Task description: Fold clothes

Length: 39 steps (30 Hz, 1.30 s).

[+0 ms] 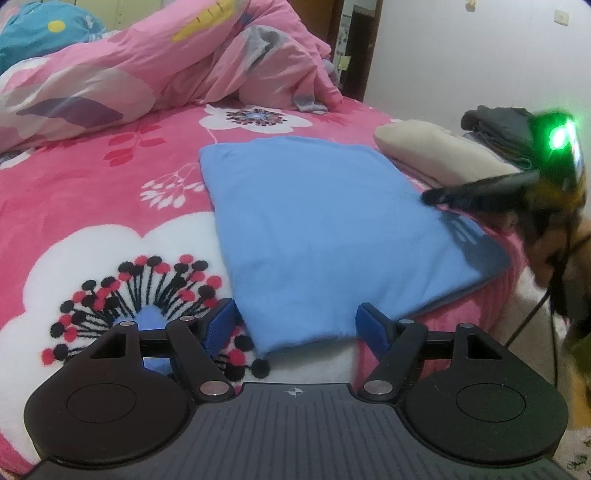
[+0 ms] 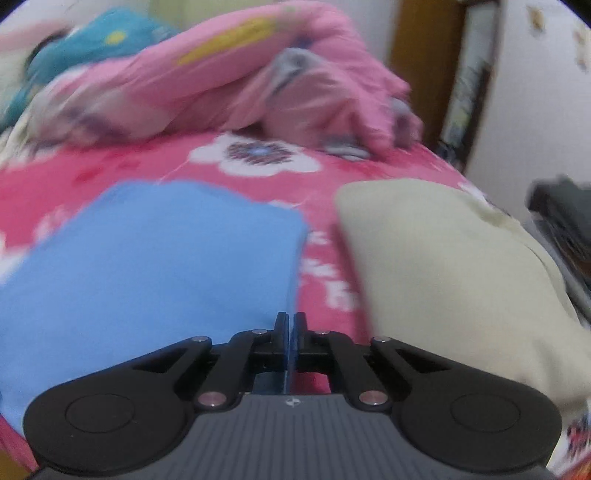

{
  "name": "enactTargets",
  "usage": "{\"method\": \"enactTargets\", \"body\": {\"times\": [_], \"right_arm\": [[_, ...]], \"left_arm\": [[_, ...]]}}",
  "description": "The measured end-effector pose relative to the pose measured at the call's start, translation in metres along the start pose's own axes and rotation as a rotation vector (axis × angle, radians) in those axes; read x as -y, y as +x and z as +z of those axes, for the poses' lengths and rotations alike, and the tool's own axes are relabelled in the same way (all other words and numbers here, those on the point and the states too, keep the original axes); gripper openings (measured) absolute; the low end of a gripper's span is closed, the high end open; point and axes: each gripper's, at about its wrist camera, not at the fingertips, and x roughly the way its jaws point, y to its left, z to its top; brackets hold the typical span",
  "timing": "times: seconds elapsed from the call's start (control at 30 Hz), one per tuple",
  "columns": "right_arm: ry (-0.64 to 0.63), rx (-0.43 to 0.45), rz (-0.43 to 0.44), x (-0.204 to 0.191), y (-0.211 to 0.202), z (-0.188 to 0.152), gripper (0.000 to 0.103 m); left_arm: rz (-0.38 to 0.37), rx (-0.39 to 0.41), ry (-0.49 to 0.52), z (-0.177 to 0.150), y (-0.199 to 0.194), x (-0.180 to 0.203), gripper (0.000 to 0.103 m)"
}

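A folded light-blue garment (image 1: 314,221) lies flat on the pink flowered blanket (image 1: 110,177). My left gripper (image 1: 297,319) is open. Its blue pads (image 1: 221,325) stand on either side of the garment's near corner without pressing it. My right gripper (image 2: 290,317) is shut, its tips at the garment's right edge (image 2: 147,277). No cloth shows between the jaws. In the left wrist view the right gripper (image 1: 430,195) reaches in from the right, its black fingers over that same edge, with a green light glowing on its body.
A folded cream garment (image 2: 443,277) lies to the right of the blue one, also seen as the cream garment (image 1: 424,155). Beyond it sits a dark stack of clothes (image 1: 498,125). A crumpled pink duvet (image 1: 166,62) and a teal pillow (image 1: 37,33) fill the back. The bed edge is at right.
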Motion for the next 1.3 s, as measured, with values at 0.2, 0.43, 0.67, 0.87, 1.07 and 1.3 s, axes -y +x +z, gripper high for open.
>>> {"method": "enactTargets", "body": {"times": [0.2,0.43,0.67,0.87,1.07,1.3], "right_arm": [[-0.058,0.058,0.196,-0.039,0.005,0.037,0.004],[-0.014,-0.055,0.202,-0.054,0.075,0.059,0.0],[-0.022,-0.033,0.413,-0.081,0.069,0.095,0.006],[-0.121,-0.168,0.462,-0.133,0.14,0.111,0.0],[0.033,-0.097,0.416,-0.093,0.137,0.135,0.006],[-0.11,-0.236,0.623,-0.119,0.136,0.124,0.013]], "left_arm": [[-0.017,0.013,-0.007,-0.003,-0.001,-0.002,0.074],[-0.041,0.029,-0.02,-0.005,-0.002,-0.006,0.074],[-0.079,0.049,-0.026,-0.008,-0.002,-0.011,0.077],[-0.104,0.06,-0.052,-0.009,-0.003,-0.017,0.076],[-0.127,0.071,-0.074,-0.011,-0.003,-0.022,0.077],[-0.138,0.079,-0.076,-0.012,-0.003,-0.024,0.078]]}}
